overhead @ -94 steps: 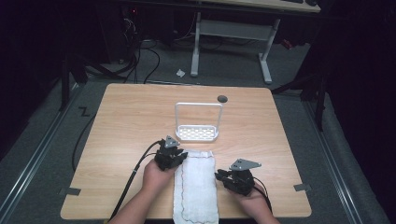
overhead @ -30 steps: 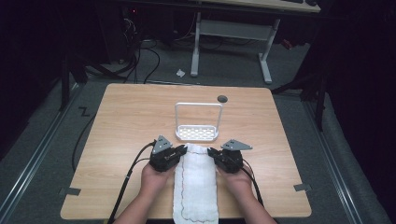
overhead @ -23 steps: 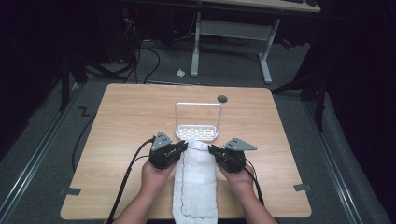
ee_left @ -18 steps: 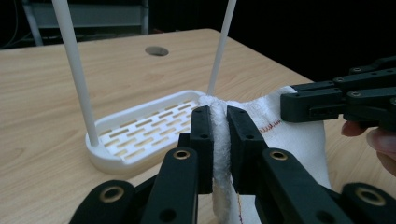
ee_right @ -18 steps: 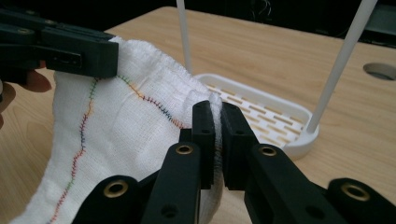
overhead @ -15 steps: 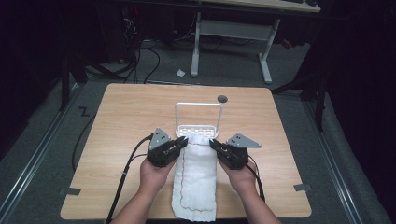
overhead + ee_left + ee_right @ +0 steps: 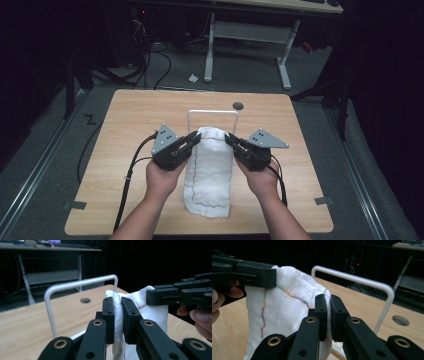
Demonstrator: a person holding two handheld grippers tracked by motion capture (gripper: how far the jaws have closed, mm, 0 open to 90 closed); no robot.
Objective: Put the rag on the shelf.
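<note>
moved: both grippers lifted cloth (image 7: 210, 170) top edge off desk (image 7: 125, 120) | left gripper (image 7: 192, 141), right gripper (image 7: 231, 140) fingers pinching cloth corners | rack (image 7: 212, 112) just behind

Overhead light falls on the wooden table (image 7: 130, 130) and leaves the floor and far desk (image 7: 250, 30) in near-dark; shadows under the white cloth (image 7: 210, 170) are soft, w/ no hard glare on the wood. High view is sharp at centre, grainy twd the dim edges. In both gripper views the near black linkages go soft and big, the cloth's weave & coloured stitching read crisp, bkgd falls to black w/ one red LED glowing.
</note>
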